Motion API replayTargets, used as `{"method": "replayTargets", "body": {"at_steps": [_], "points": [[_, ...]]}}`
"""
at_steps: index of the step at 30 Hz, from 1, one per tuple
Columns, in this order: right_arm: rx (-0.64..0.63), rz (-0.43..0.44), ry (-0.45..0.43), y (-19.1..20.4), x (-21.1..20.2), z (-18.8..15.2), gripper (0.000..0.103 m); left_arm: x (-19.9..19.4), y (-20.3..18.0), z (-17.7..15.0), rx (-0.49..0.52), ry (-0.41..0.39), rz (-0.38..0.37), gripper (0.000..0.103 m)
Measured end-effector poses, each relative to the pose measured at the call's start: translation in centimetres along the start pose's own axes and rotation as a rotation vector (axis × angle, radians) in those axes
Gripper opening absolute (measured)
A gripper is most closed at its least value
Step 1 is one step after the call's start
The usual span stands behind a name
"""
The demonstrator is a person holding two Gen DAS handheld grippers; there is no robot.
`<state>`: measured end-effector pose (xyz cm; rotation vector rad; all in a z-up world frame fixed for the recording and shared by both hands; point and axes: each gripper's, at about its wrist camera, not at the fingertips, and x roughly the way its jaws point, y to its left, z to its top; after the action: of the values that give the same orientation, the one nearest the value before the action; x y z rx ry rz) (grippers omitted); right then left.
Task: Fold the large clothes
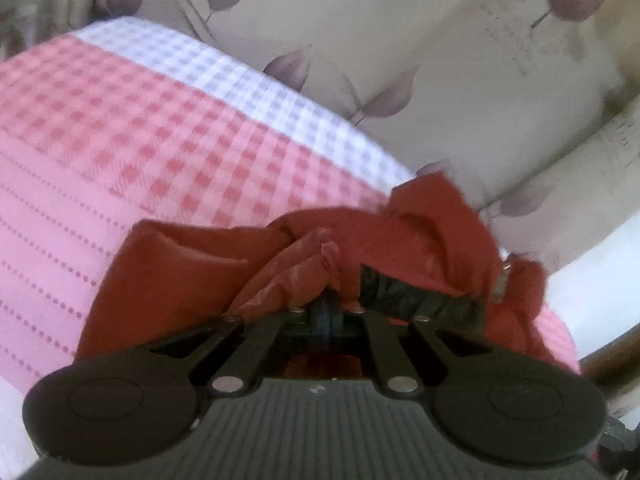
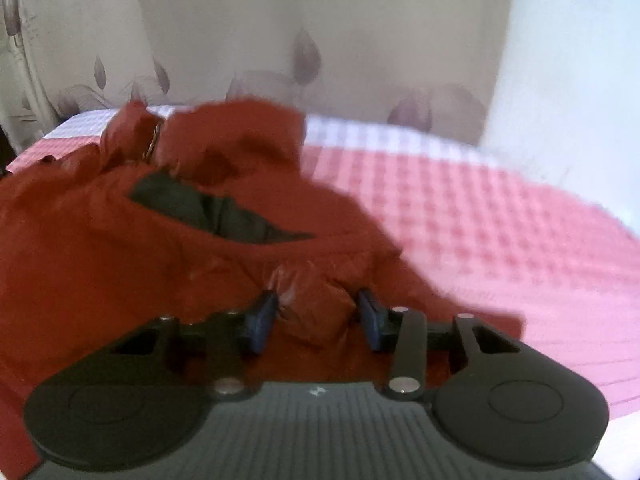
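A red jacket with a black lining lies crumpled on a pink checked bedspread. My left gripper is shut on a bunched fold of the red jacket, its fingers mostly hidden by cloth. In the right wrist view the jacket spreads to the left, with the black lining showing at its opening. My right gripper is open, its blue pads on either side of a raised red fold without pinching it.
The bedspread has a white checked band at its far edge. Behind it hangs a beige leaf-print cloth. A white wall stands at the right. A metal zipper pull shows on the jacket.
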<state>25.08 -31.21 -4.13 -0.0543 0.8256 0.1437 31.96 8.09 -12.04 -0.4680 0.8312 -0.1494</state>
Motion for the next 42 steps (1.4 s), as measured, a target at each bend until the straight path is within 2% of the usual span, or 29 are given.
{"method": "replayTargets", "body": {"at_steps": [3, 9, 17, 19, 21, 23, 25, 28, 30, 32, 35, 37, 39, 41, 42], "points": [[0.022, 0.009, 0.008, -0.4, 0.9, -0.5, 0.043, 0.6, 0.0, -0.3, 0.015, -0.002, 0.025, 0.012], [0.04, 0.016, -0.016, -0.9, 1.5, -1.5, 0.044, 0.8, 0.7, -1.5, 0.058, -0.056, 0.007, 0.012], [0.037, 0.009, -0.07, -0.6, 1.5, -2.6, 0.044, 0.8, 1.7, -2.4, 0.051, -0.1, -0.036, 0.012], [0.044, 0.014, -0.075, -0.7, 1.5, -2.5, 0.044, 0.6, 1.2, -2.4, 0.073, -0.108, -0.024, 0.012], [0.08, 0.035, -0.047, -1.2, 1.1, -1.7, 0.047, 0.3, 0.7, -2.1, 0.094, -0.108, -0.007, 0.012], [0.098, 0.069, -0.05, -1.6, -0.1, -1.1, 0.053, -0.4, 0.7, -1.9, 0.07, -0.115, -0.026, 0.012], [0.127, 0.085, -0.11, -2.3, -2.5, -0.8, 0.054, -1.5, 1.0, -1.6, 0.035, -0.135, -0.052, 0.01], [0.188, 0.141, -0.264, -2.7, -7.0, -0.1, 0.056, -3.6, 0.3, -1.4, 0.047, -0.188, -0.089, 0.012], [0.158, 0.225, -0.32, -0.9, -9.0, 1.2, 0.056, -5.2, -0.8, -1.4, 0.08, -0.23, -0.113, 0.017], [0.084, 0.311, -0.332, 2.7, -9.6, 2.7, 0.055, -6.1, -2.0, -1.5, 0.098, -0.235, -0.134, 0.018], [-0.049, 0.369, -0.3, 8.7, -8.5, 4.3, 0.054, -5.6, -3.4, -1.9, 0.128, -0.191, -0.1, 0.021], [-0.143, 0.342, -0.225, 12.5, -5.9, 4.8, 0.052, -4.7, -3.3, -2.5, 0.133, -0.154, -0.074, 0.021], [-0.2, 0.273, -0.115, 15.1, -2.4, 4.5, 0.054, -3.7, -2.7, -3.0, 0.136, -0.122, -0.039, 0.022], [-0.175, 0.252, -0.065, 15.5, -0.1, 3.7, 0.053, -3.3, -1.7, -3.3, 0.131, -0.124, -0.036, 0.023], [-0.143, 0.249, -0.055, 15.2, 0.8, 3.2, 0.053, -3.0, -1.1, -3.3, 0.109, -0.113, -0.048, 0.019]]}}
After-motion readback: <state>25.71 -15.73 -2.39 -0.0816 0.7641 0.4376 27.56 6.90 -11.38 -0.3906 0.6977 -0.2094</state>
